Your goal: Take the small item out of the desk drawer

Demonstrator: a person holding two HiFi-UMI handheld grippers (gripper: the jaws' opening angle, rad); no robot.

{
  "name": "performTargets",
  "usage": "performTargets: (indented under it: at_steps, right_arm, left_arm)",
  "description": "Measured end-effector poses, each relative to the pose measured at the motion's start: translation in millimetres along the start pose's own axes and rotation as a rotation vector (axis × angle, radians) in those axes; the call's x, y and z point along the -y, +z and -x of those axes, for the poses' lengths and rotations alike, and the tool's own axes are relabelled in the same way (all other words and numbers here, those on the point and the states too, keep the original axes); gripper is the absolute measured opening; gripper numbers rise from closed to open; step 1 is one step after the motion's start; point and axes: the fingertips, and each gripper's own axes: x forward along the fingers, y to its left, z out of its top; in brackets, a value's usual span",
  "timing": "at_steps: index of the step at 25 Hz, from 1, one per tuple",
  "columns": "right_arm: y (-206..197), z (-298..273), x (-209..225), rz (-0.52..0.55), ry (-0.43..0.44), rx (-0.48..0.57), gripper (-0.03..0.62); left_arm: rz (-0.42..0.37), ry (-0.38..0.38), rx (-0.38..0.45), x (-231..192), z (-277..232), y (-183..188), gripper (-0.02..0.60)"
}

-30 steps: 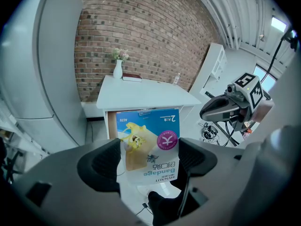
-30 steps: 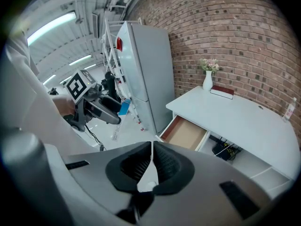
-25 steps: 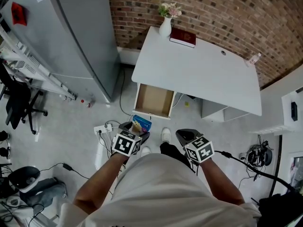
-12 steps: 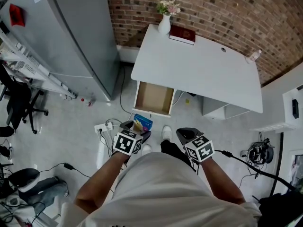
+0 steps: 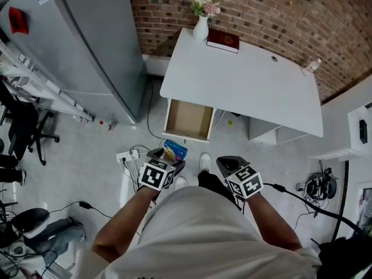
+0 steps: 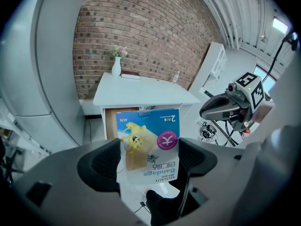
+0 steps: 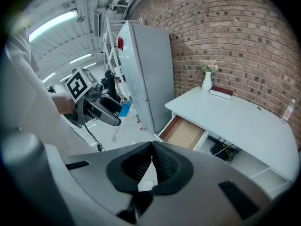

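- Item: flat bandage packet (image 6: pixel 149 142), blue and white with glossy print. It is out of the drawer (image 5: pixel 189 121) and up in the air near the person, on the left side of the scene.
- Left gripper (image 5: pixel 164 160): jaws set a narrow width apart with both pads pressed on the packet's side edges, at its lower half. The upper half stands free above the pads, and the print reads upside down in the left gripper view.
- Right gripper (image 7: pixel 151 166): jaws closing down to pad against pad, nothing between them. It is held near the body, well apart from the packet.
- Drawer stands pulled out from the near left of the desk (image 5: pixel 244 86). Its bottom is bare as far as the head view shows.
- Handling, judged: very light, thin card or film, so it will flex or crease under a hard squeeze. Contents not fragile.
- Glossy faces probably slippery; an edge grip could let it pivot or slide.
- A better hold would be across the flat faces near the middle, with light pressure.
- Task looks essentially complete.
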Motion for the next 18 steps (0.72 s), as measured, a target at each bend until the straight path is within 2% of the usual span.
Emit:
performTargets:
  at_steps: [18]
  right_arm:
    - [-1.5, -1.9, 1.9, 0.0, 0.009, -0.015, 0.032]
  left_arm:
    - [0.003, -0.011, -0.019, 2.3, -6.3, 1.8, 0.377]
